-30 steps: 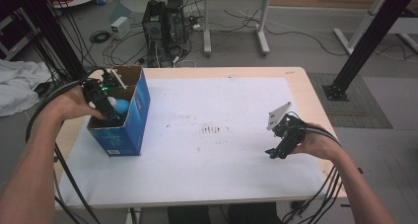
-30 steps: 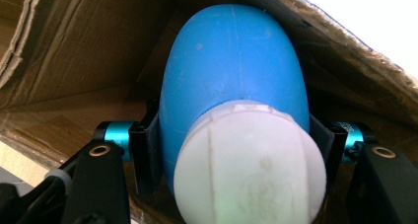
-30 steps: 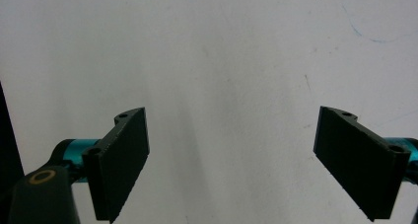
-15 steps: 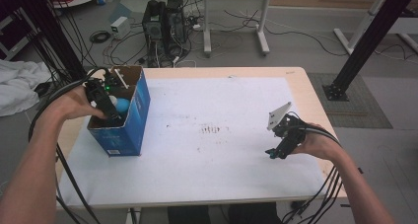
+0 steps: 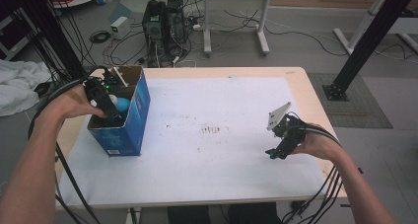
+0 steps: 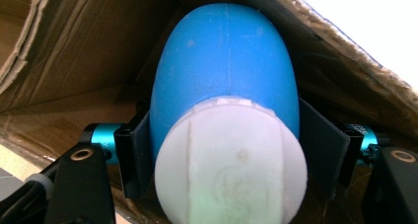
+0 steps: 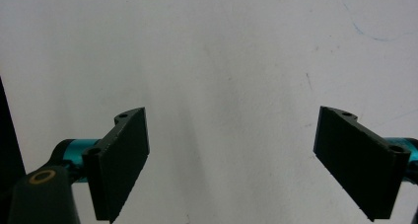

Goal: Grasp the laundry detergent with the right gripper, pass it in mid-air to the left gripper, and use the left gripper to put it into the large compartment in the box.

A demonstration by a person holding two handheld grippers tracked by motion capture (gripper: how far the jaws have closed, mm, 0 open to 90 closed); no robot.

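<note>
Left gripper (image 6: 224, 150) jaws, just opening, loosely flank blue-and-white plastic egg (image 6: 224, 100) inside cardboard box (image 5: 140, 105); looks light, hard, slippery, best gripped across its middle; right gripper (image 7: 246, 160) wide open, empty.

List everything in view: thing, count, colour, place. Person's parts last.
Box: 1, blue outside, brown cardboard inside, table's left end.
Blue-and-white object: 1, inside the box, between the left jaws.
Table: 1, white top with wooden edge.
Computer tower: 1, black, on the floor beyond the table.
White cloth: 1, floor at left.
Left gripper: 1, black, reaching into the box, jaws just been opening.
Right gripper: 1, black, open above the table's right side.
</note>
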